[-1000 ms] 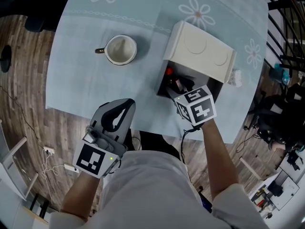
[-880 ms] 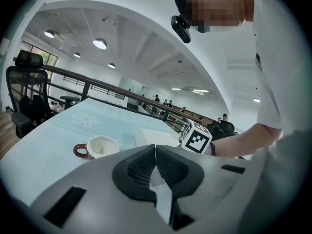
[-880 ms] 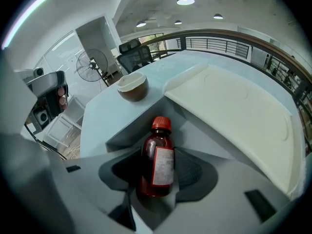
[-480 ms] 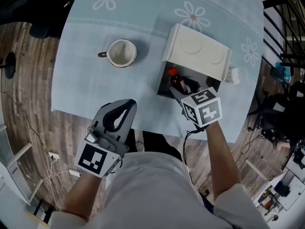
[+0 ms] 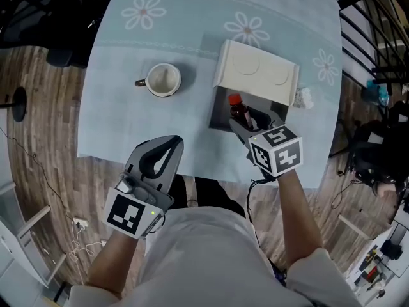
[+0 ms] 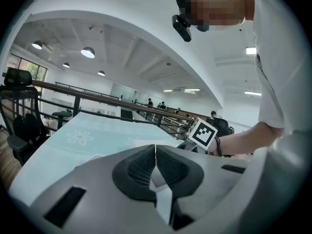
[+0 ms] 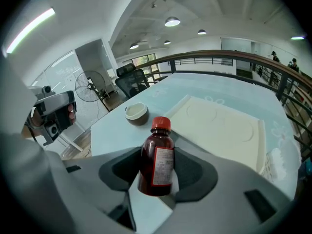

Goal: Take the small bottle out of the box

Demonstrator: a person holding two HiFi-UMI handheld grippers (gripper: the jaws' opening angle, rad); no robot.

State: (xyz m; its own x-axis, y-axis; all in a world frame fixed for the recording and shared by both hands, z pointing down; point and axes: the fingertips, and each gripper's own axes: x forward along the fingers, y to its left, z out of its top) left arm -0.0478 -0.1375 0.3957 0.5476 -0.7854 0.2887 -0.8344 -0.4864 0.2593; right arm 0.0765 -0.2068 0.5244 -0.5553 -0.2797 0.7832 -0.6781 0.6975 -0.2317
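Bottle [image 7: 157, 155], small and red-capped, stands upright in the right gripper [image 7: 155, 177], whose jaws clamp its belly, over the open box [image 5: 218, 110] near its front wall. Its long axis is vertical, so the exit looks straight up. The left gripper [image 6: 155, 165], jaws together and empty, hangs well apart from the box.

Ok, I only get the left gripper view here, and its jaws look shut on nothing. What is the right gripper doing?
Observer: The right gripper has its jaws shut on the small bottle, around its brown body.
Operator: Is it out of the box?
Observer: Can't tell; in the head view its red cap shows over the open box, beside the opened lid.
Operator: Anything else nearby?
Observer: A mug stands to the box's left.
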